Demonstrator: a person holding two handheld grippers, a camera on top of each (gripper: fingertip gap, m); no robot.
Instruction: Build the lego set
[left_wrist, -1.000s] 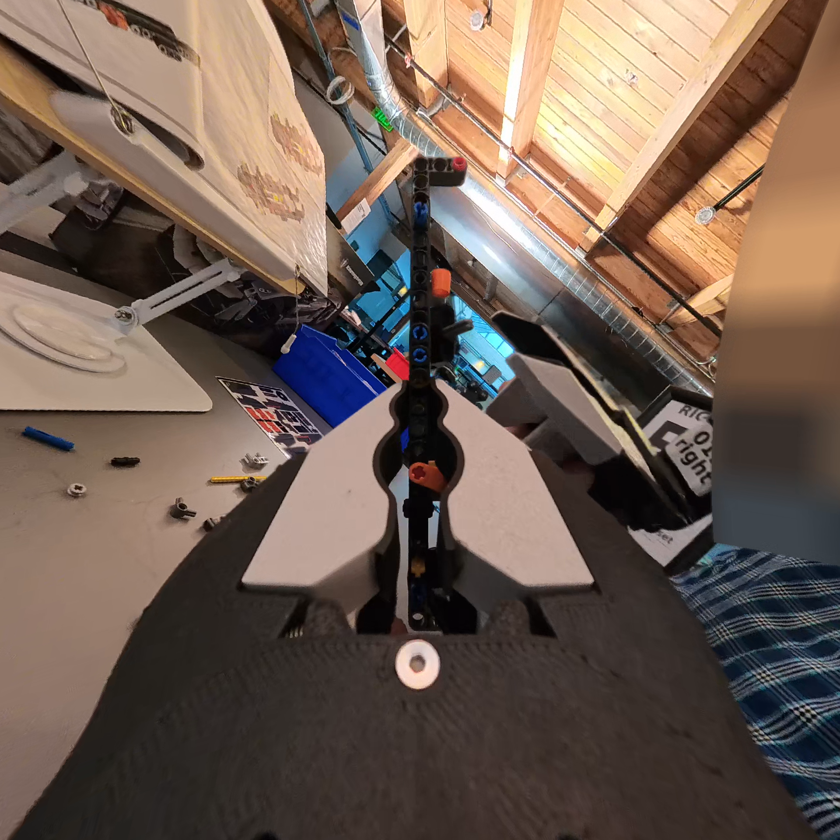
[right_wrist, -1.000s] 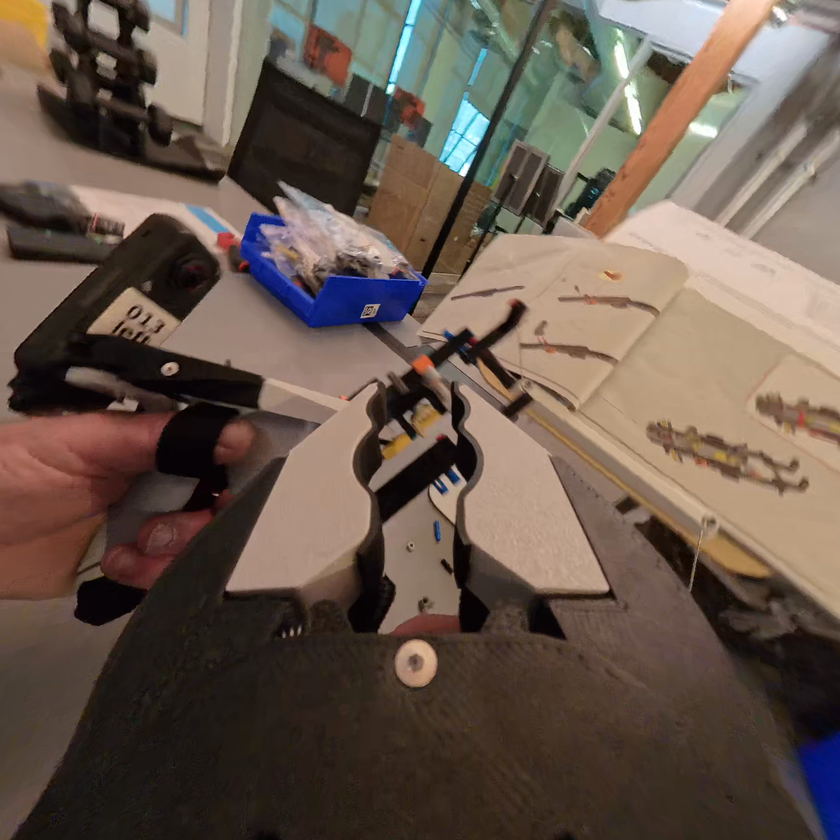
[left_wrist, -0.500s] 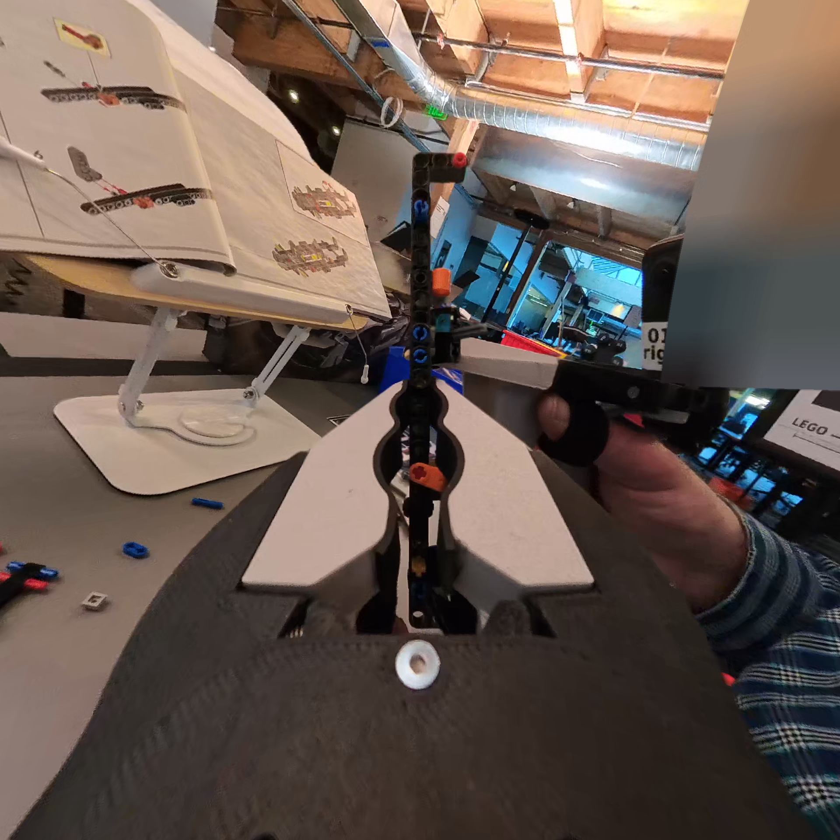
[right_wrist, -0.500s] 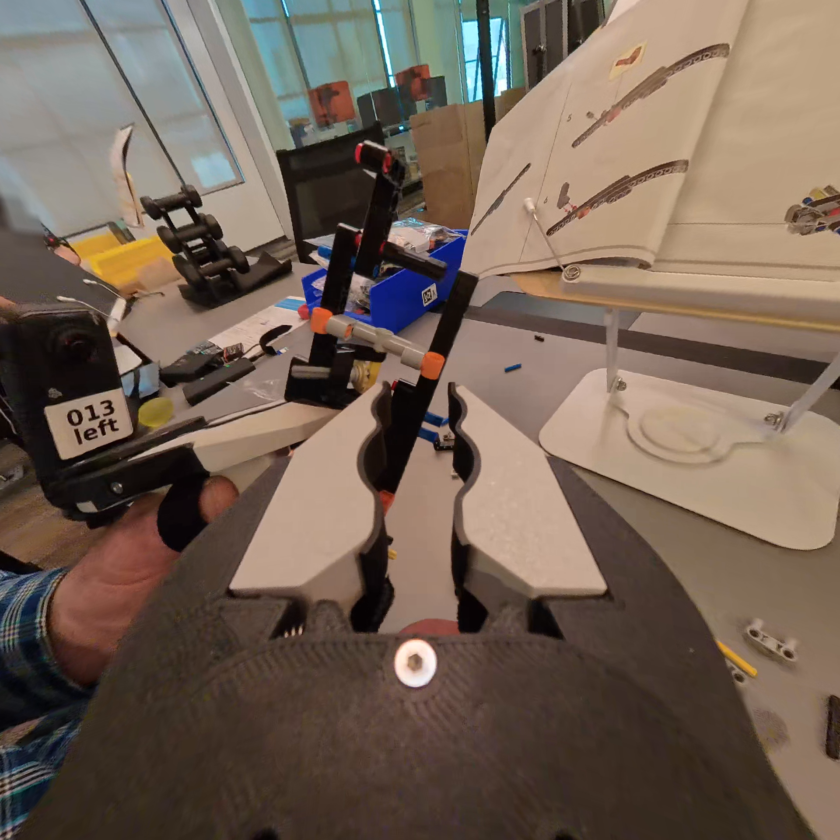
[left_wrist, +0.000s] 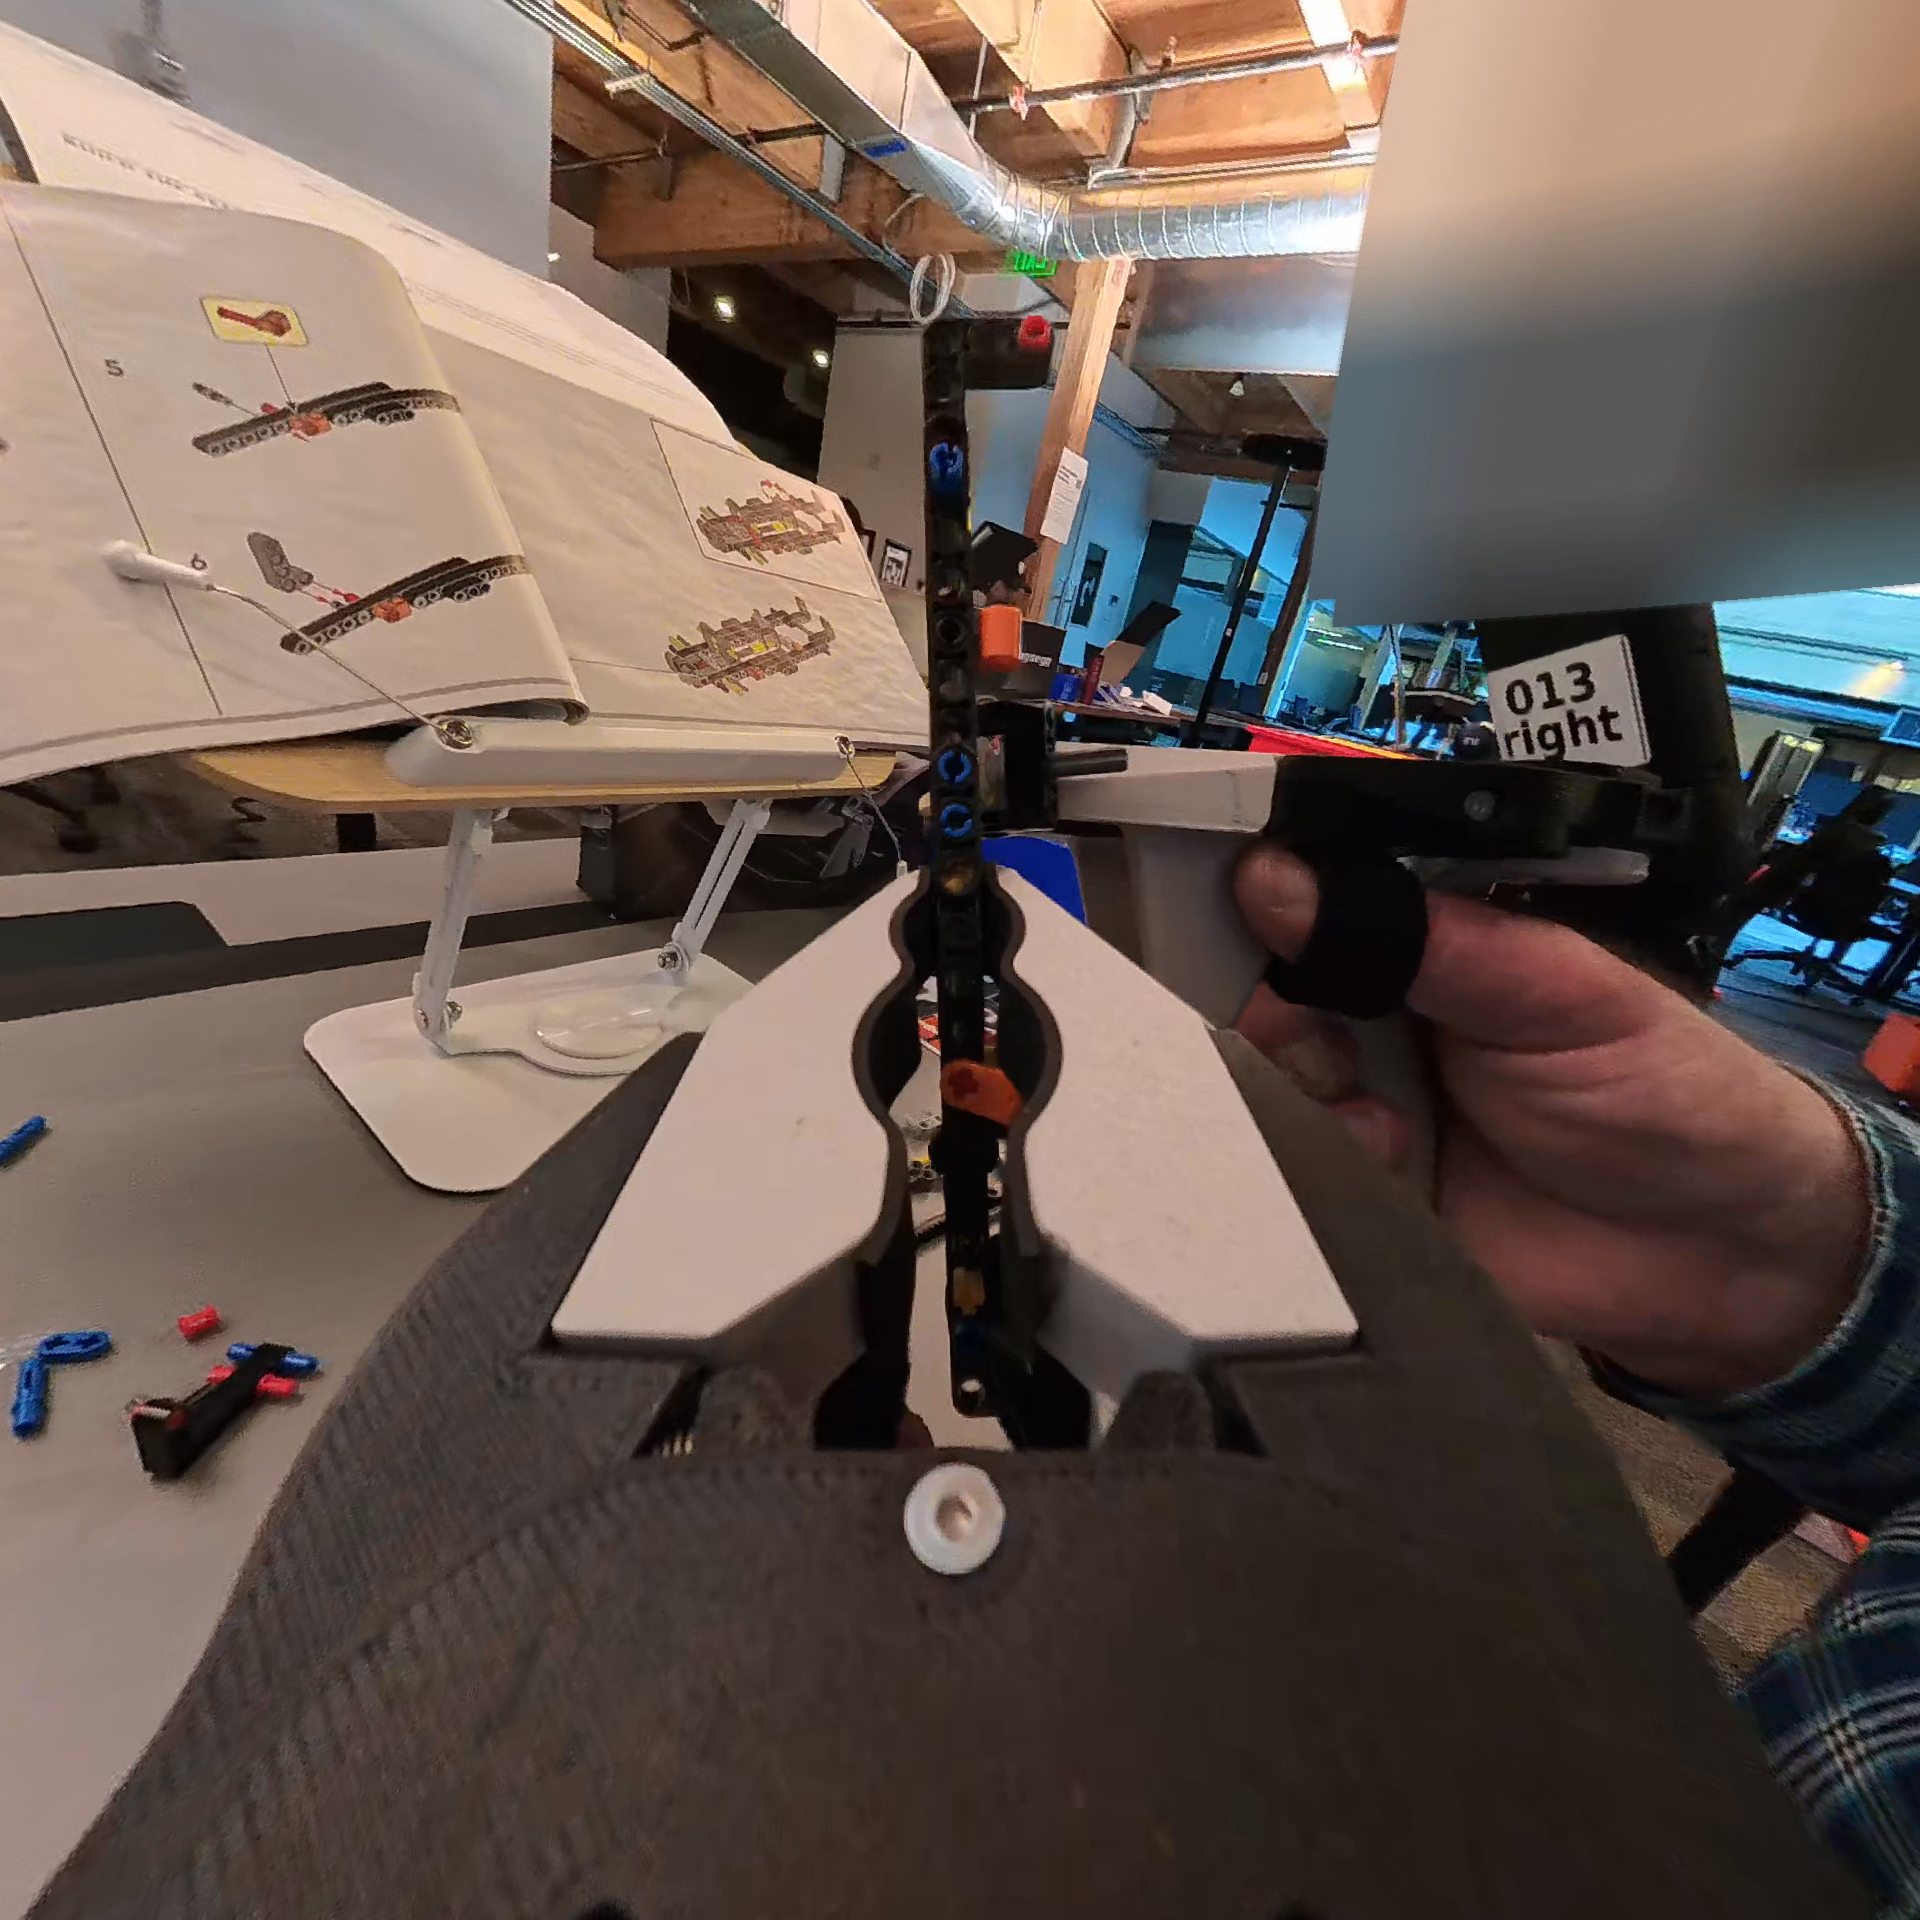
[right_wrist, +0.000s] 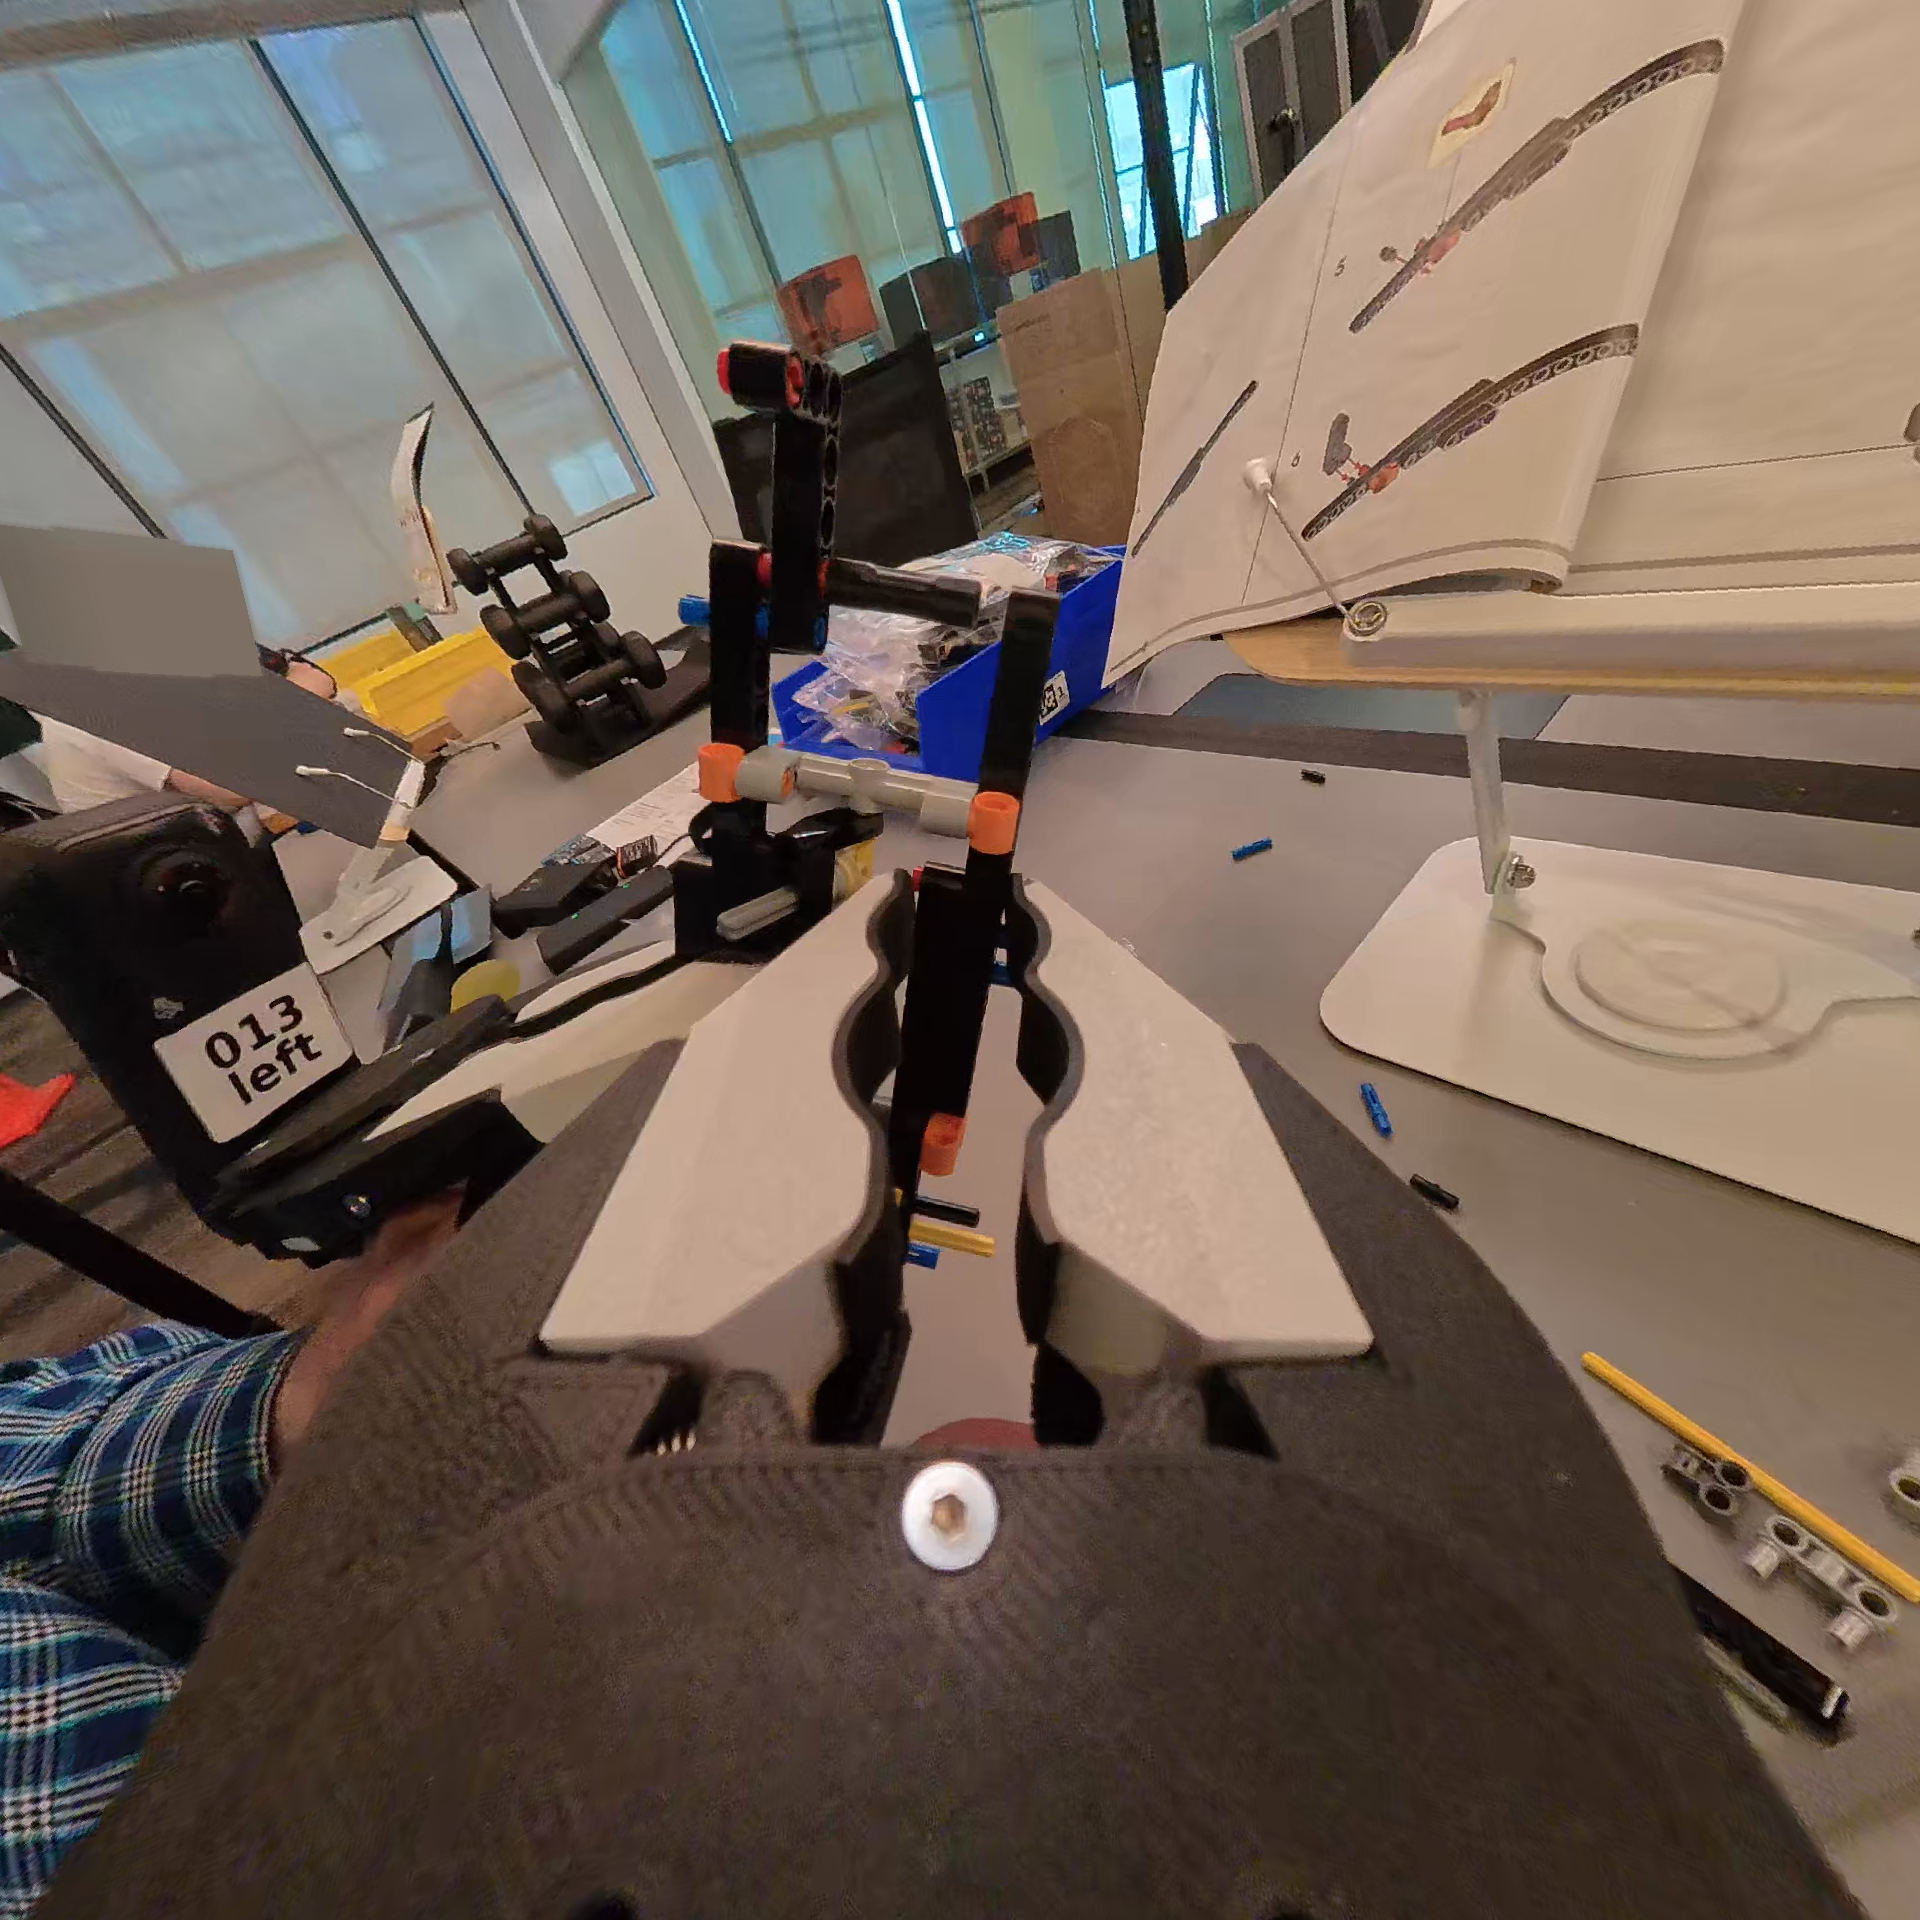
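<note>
The lego assembly (left_wrist: 951, 623) is a frame of black beams with blue pins, orange bushes and a red pin on top. My left gripper (left_wrist: 961, 883) is shut on one long beam and holds it upright above the table. In the right wrist view the frame shows a grey crossbar (right_wrist: 862, 790) between two uprights. My right gripper (right_wrist: 956, 883) is shut on the right upright beam (right_wrist: 945, 997). It also shows in the left wrist view (left_wrist: 1081, 790), coming in from the right at the frame's mid height.
An open instruction book (left_wrist: 312, 520) rests on a white stand (left_wrist: 499, 1091) behind the frame. A blue bin (right_wrist: 987, 675) of bagged parts stands farther back. Loose pieces (left_wrist: 208, 1392) lie at the left; a yellow axle and grey connectors (right_wrist: 1766, 1507) lie at the right. My two grippers' fingertips are within a few centimetres of each other.
Both grippers have tilted down from the ceiling to level, turning the frame upright in front of the book. The right upright has moved deeper between my right fingers.
</note>
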